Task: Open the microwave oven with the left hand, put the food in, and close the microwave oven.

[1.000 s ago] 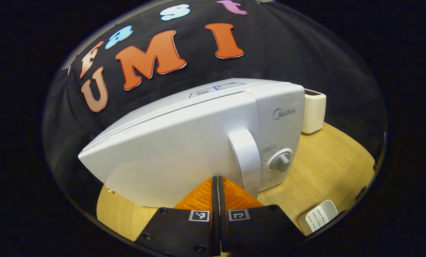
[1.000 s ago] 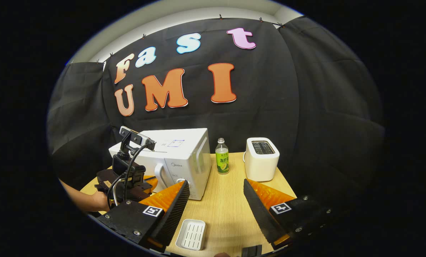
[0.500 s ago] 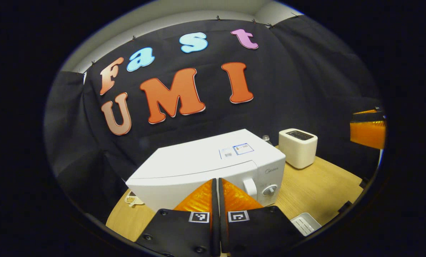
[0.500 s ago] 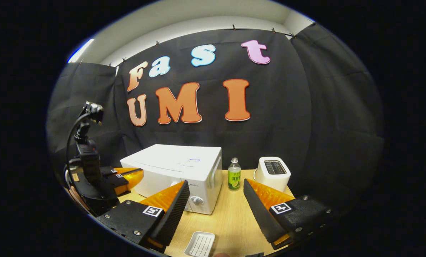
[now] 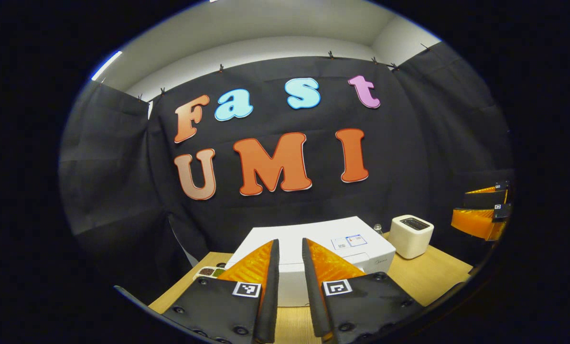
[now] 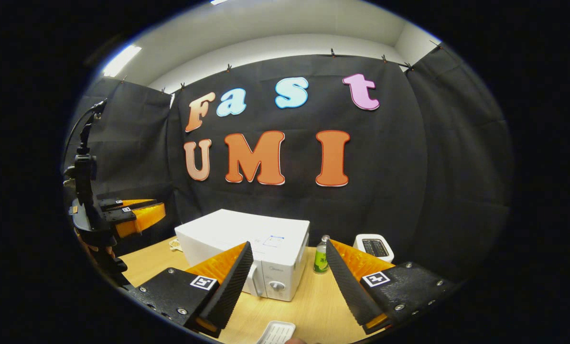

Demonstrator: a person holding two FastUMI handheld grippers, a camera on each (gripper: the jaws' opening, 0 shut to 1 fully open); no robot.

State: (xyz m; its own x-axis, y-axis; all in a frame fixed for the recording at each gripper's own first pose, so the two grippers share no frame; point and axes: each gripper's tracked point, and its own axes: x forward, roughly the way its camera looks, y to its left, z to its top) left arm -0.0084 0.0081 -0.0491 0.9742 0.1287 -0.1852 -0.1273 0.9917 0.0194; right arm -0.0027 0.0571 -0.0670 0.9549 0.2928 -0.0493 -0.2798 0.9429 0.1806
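Observation:
The white microwave (image 6: 246,236) stands on the wooden table (image 6: 308,301) with its door shut; its handle (image 6: 255,283) and knob (image 6: 276,285) face me. My right gripper (image 6: 288,246) is open wide, empty, raised well in front of the microwave. My left gripper (image 5: 289,241) is high above and in front of the microwave (image 5: 323,239), its fingers a narrow gap apart with nothing between them. In the right gripper view the left gripper (image 6: 134,212) hovers at the far left, above the table. A small dish with dark contents (image 5: 209,271) lies left of the microwave.
A green-labelled bottle (image 6: 319,255) and a white toaster (image 6: 374,246) stand to the right of the microwave. A white slotted tray (image 6: 277,332) lies at the table's near edge. The right gripper (image 5: 480,210) shows at the far right in the left gripper view.
Both grippers have lifted and drawn back from the microwave. The left gripper's fingers, pressed together before against the door, now stand slightly apart. The microwave door stays shut.

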